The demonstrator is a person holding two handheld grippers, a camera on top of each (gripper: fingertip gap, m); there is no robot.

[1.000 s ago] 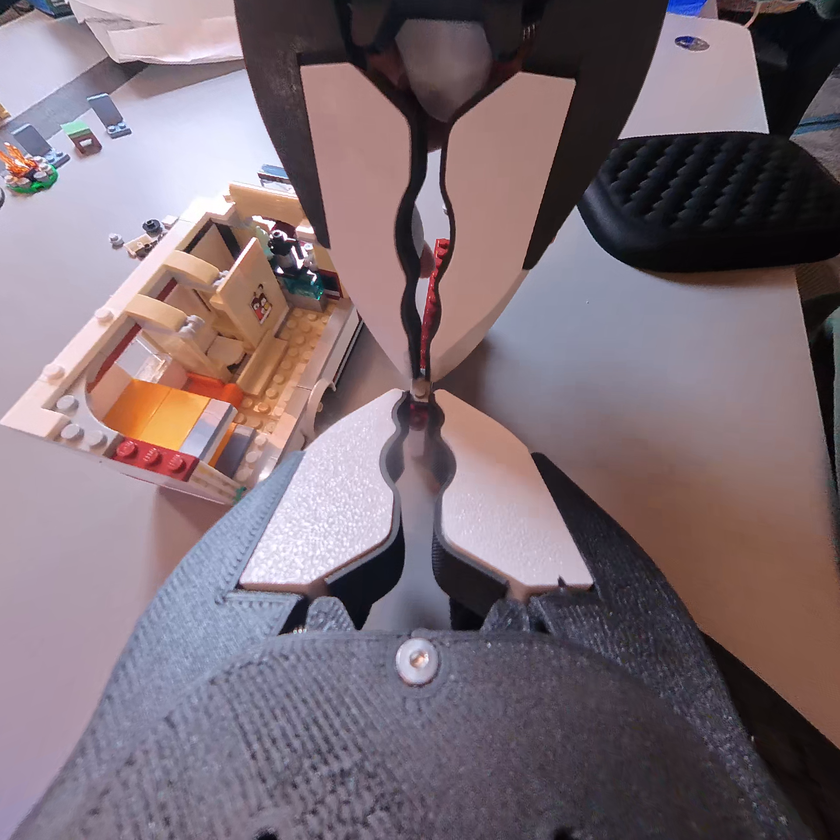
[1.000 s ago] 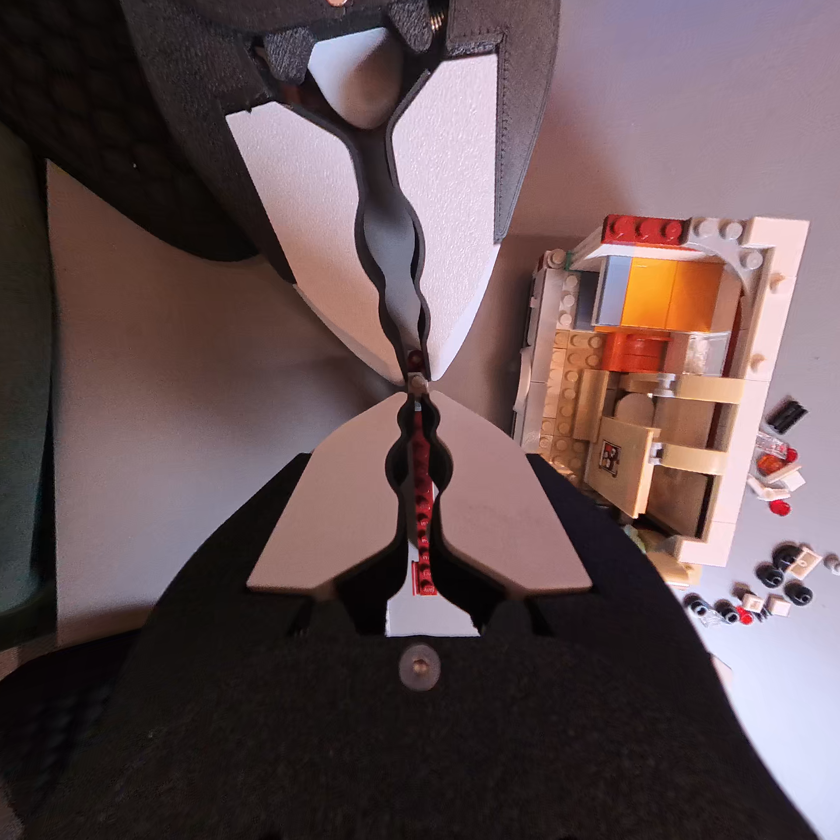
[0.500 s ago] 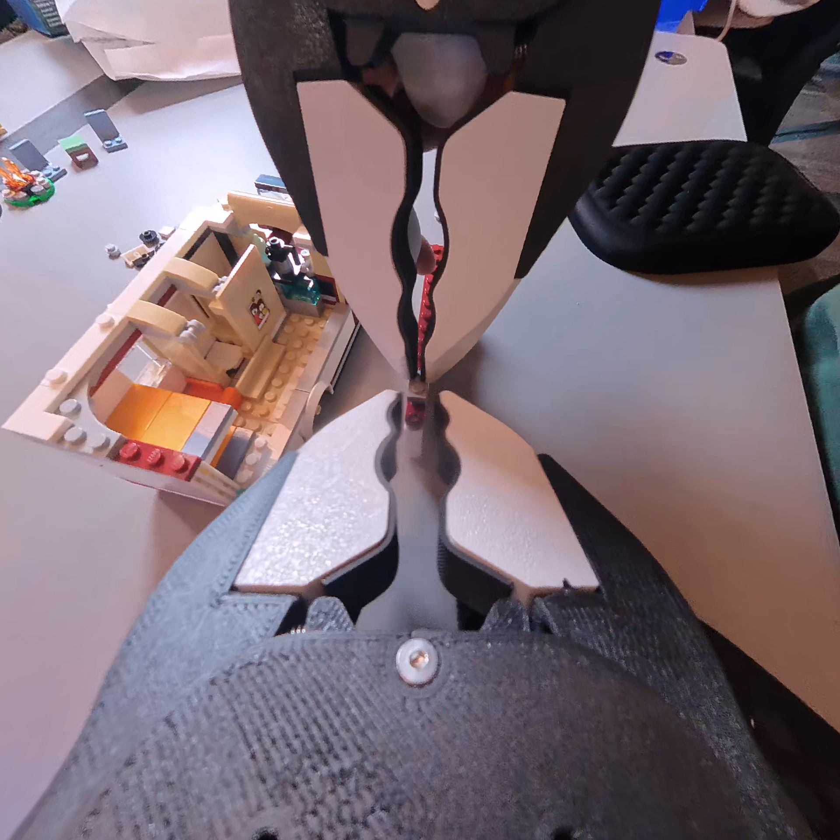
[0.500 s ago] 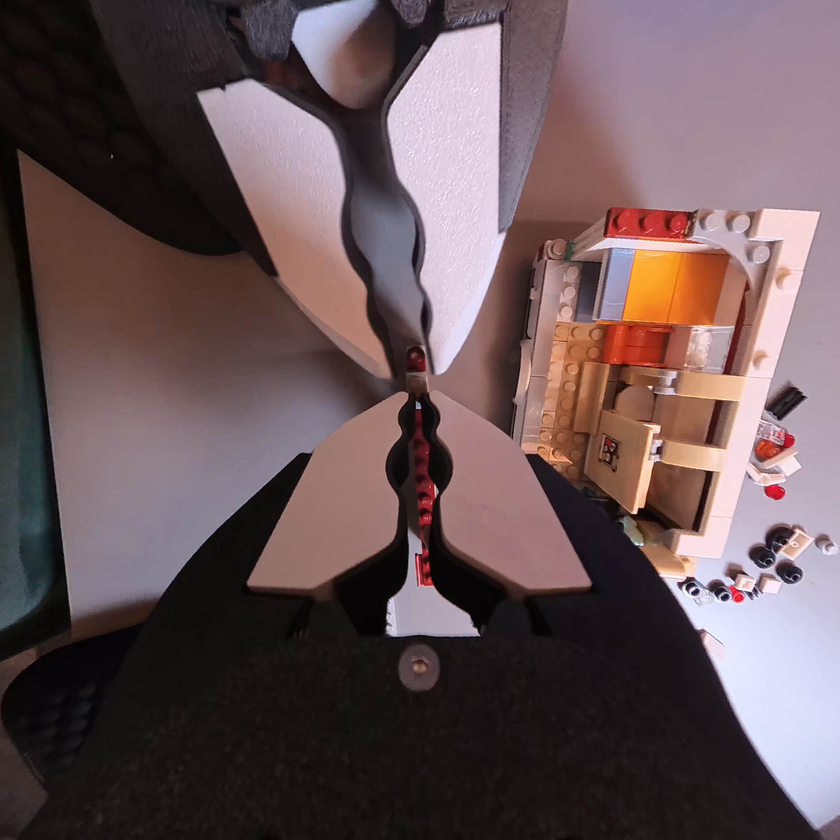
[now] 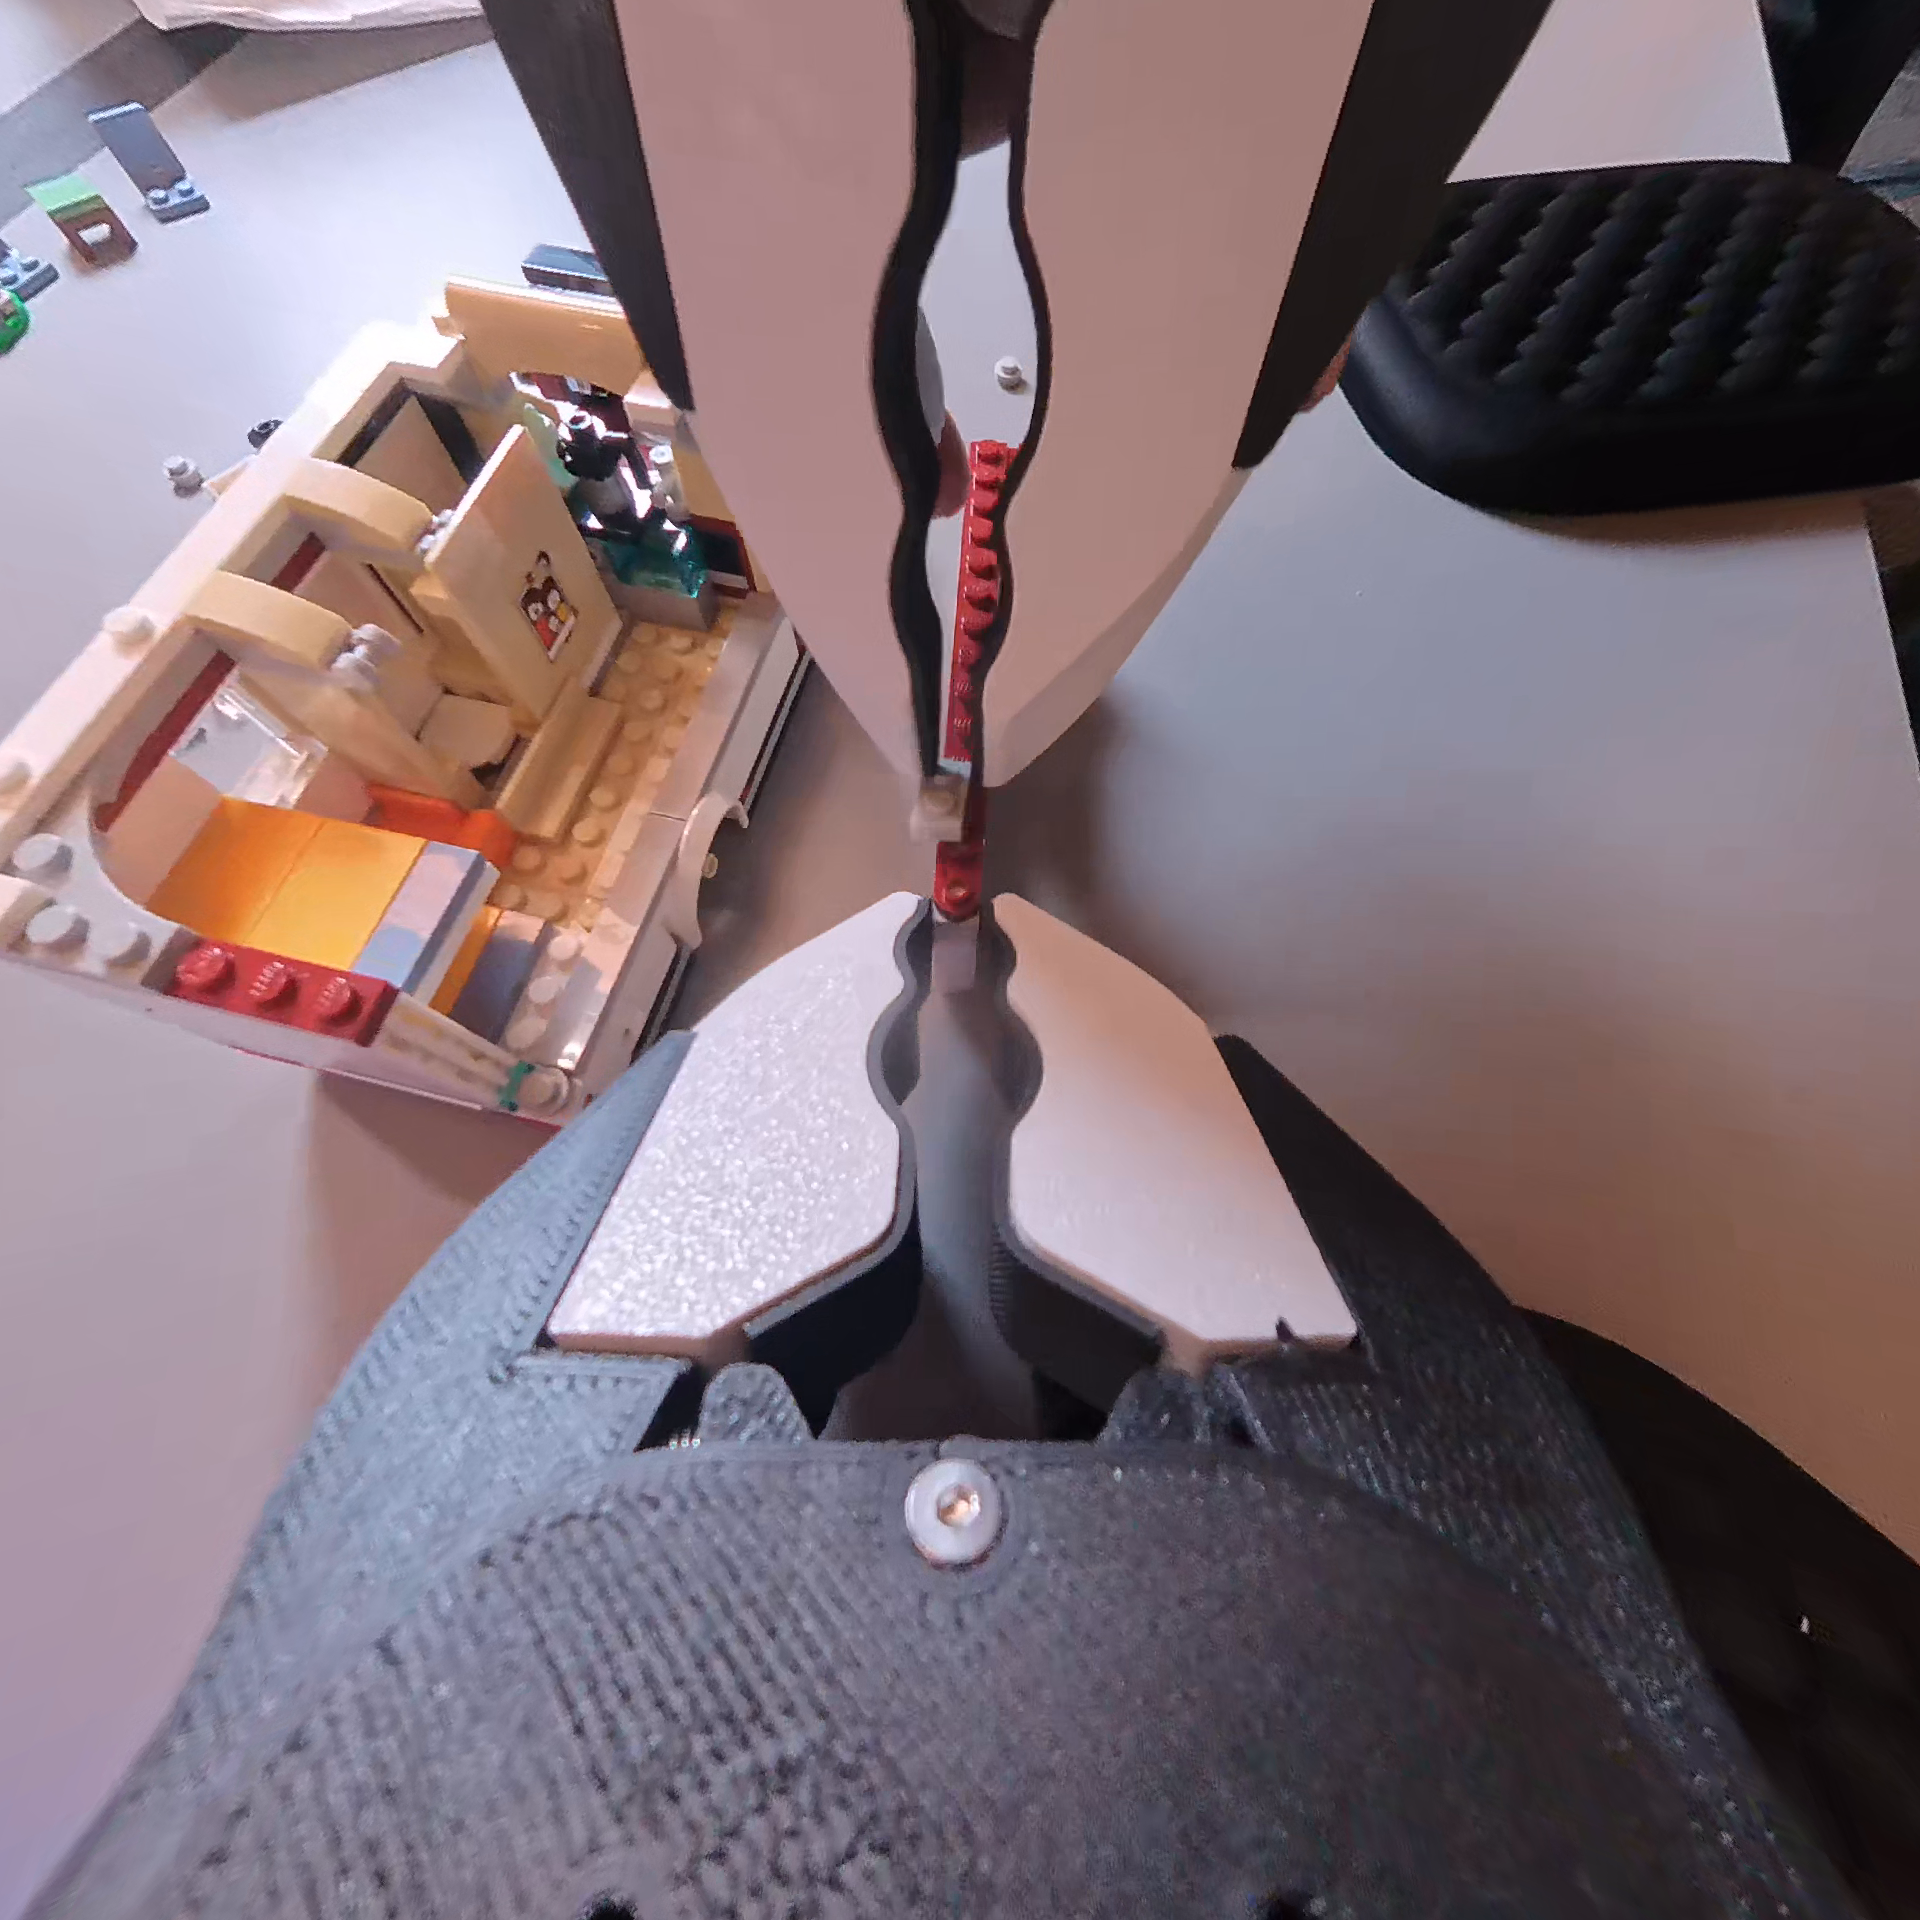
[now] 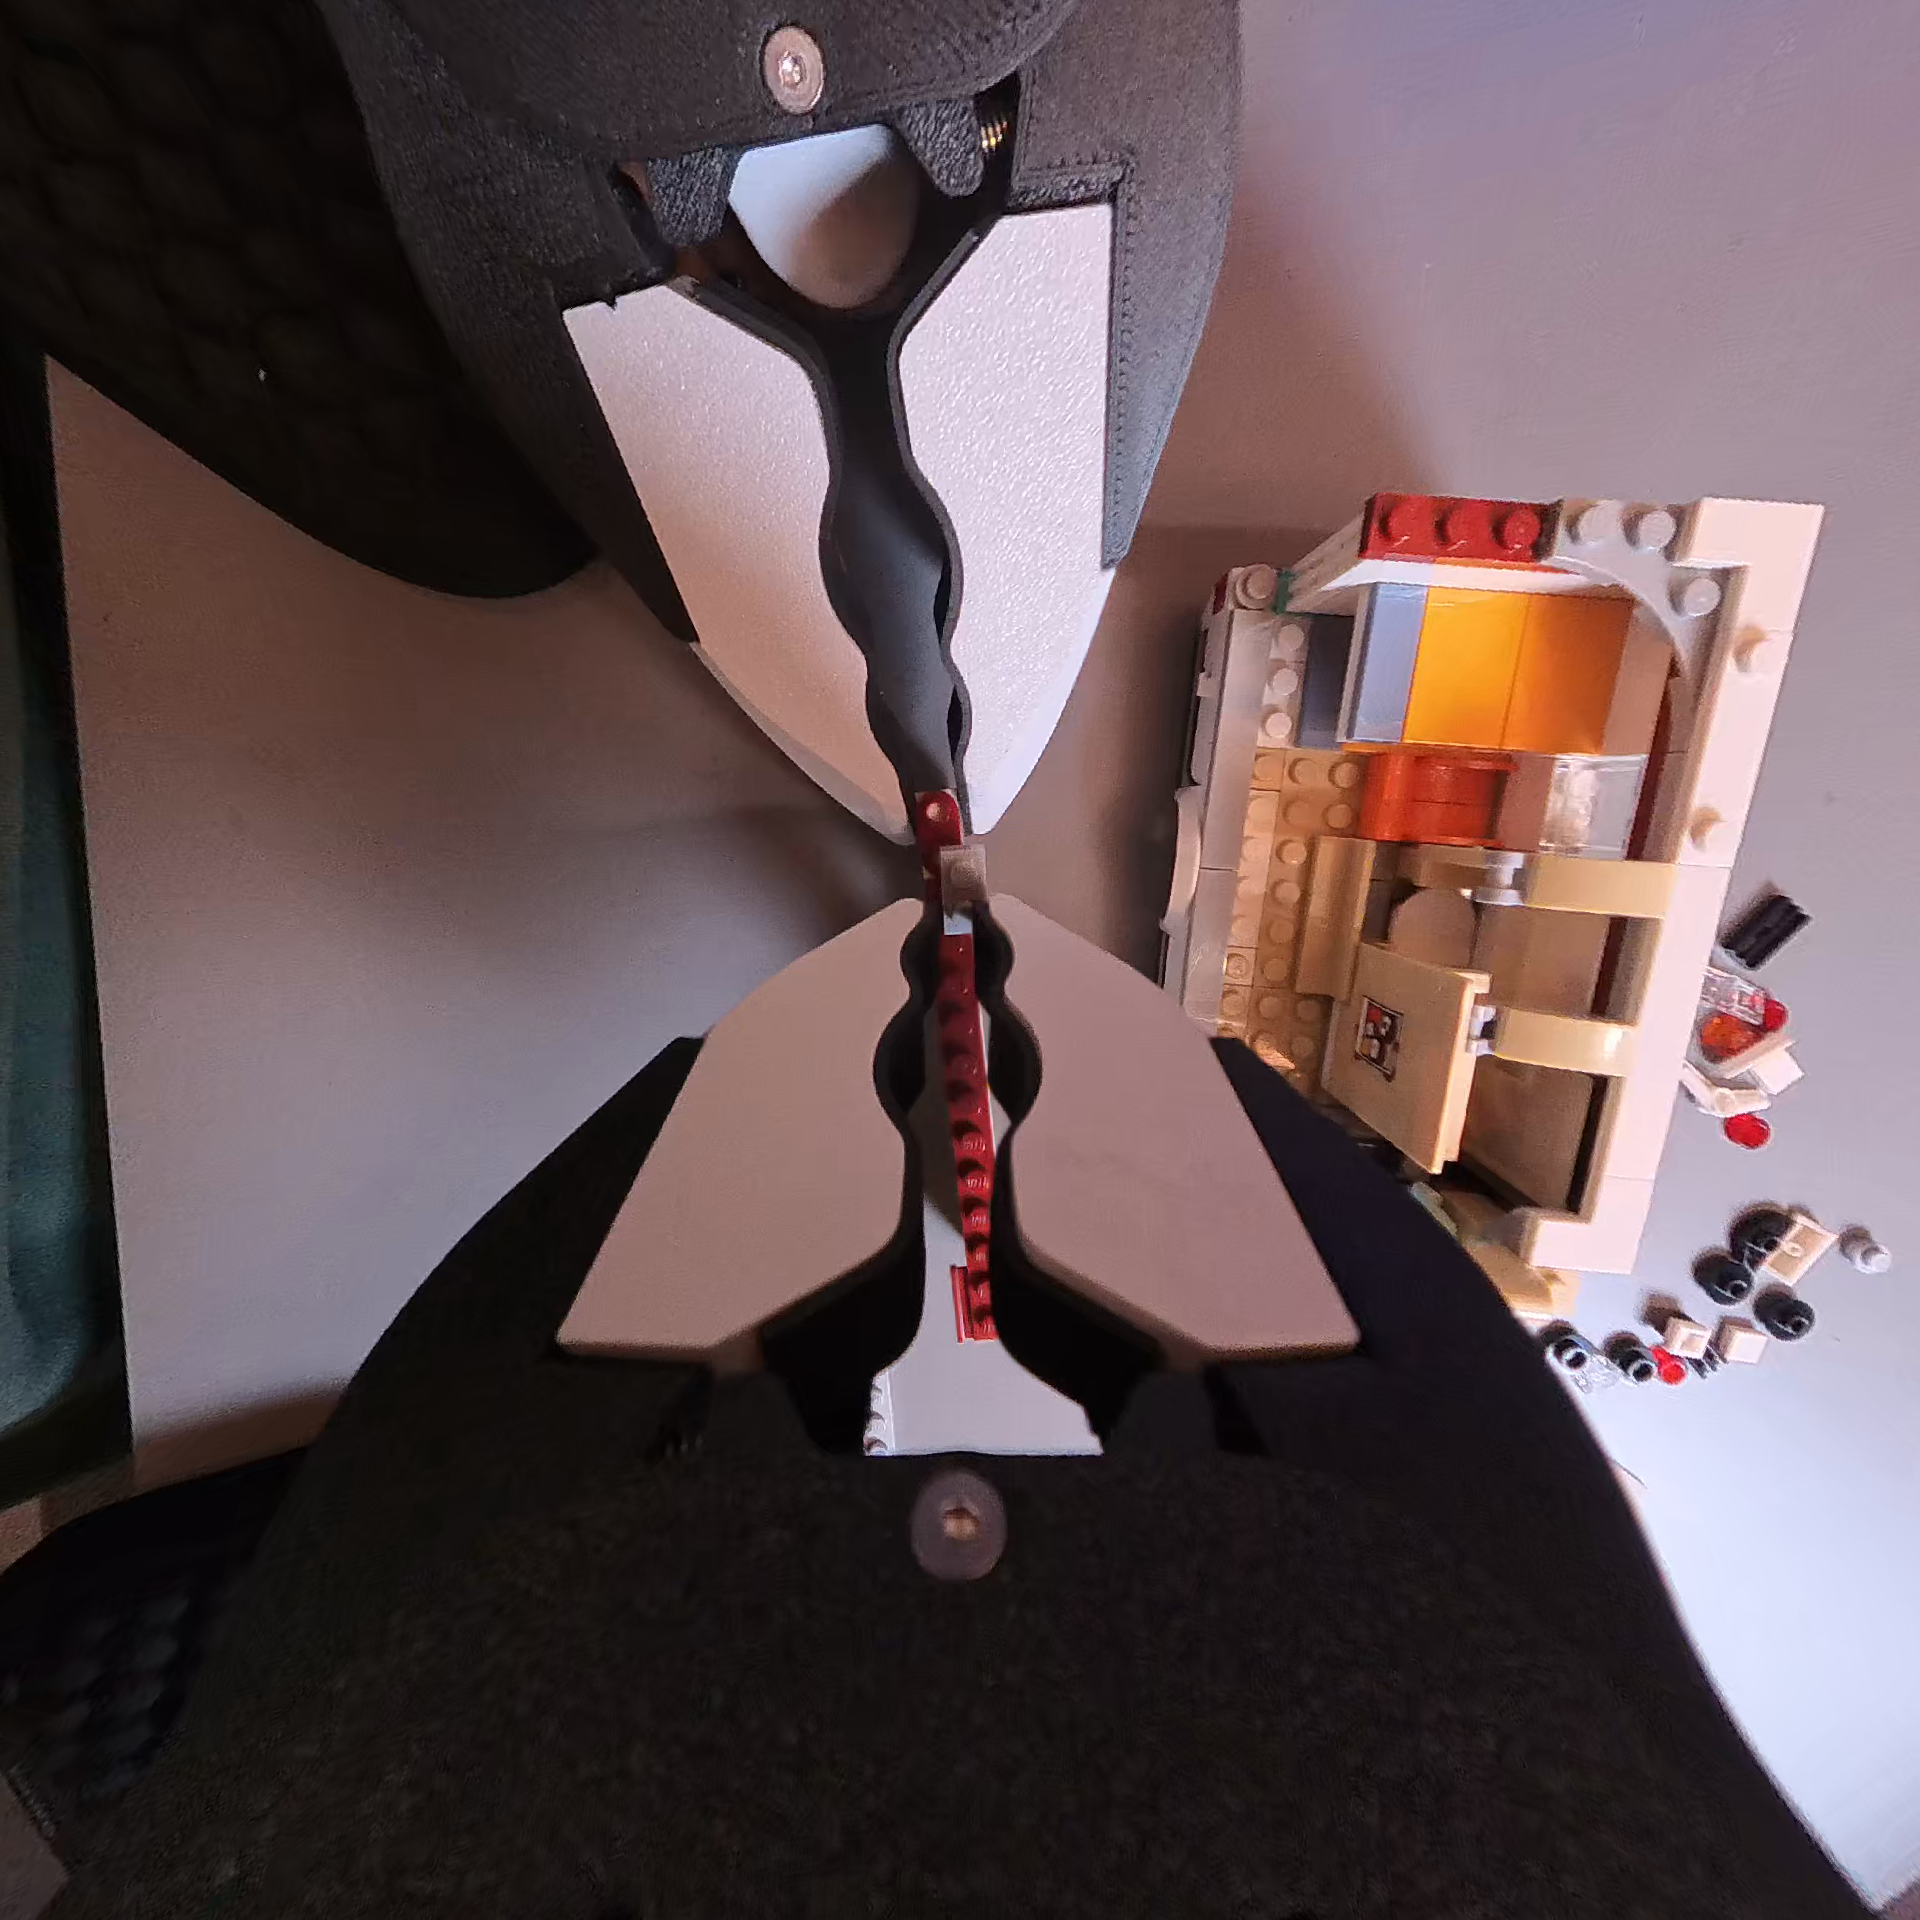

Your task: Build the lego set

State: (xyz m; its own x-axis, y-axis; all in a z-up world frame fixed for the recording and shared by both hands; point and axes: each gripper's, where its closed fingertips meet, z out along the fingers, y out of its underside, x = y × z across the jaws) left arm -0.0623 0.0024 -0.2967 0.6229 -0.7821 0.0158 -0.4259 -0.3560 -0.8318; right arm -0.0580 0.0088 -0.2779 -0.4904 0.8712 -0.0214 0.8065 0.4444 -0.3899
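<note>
My two grippers meet tip to tip above the grey table (image 5: 1455,935). My right gripper (image 6: 951,914) is shut on a long dark red studded plate (image 6: 961,1091), which runs back between its fingers. A small white one-stud piece (image 6: 961,868) sits on the plate just past the right fingertips. The plate's far end lies between the tips of my left gripper (image 5: 956,914), whose pads close on its sides. In the left wrist view the plate (image 5: 971,623) and the white piece (image 5: 940,821) show under the right gripper (image 5: 951,774), which comes in from above.
A cream and white brick-built room with orange and red parts (image 5: 343,727) stands on the table beside the grippers; it also shows in the right wrist view (image 6: 1455,883). Small loose pieces (image 6: 1714,1309) lie past it. A black padded seat (image 5: 1662,332) sits at the table's edge. Less than 4 cm separates the two grippers' tips.
My left gripper opened off the white piece, leaving it on the plate, then closed again on the plate's end. The plate has drawn back a little from the left tips. The right fingers look slightly looser.
</note>
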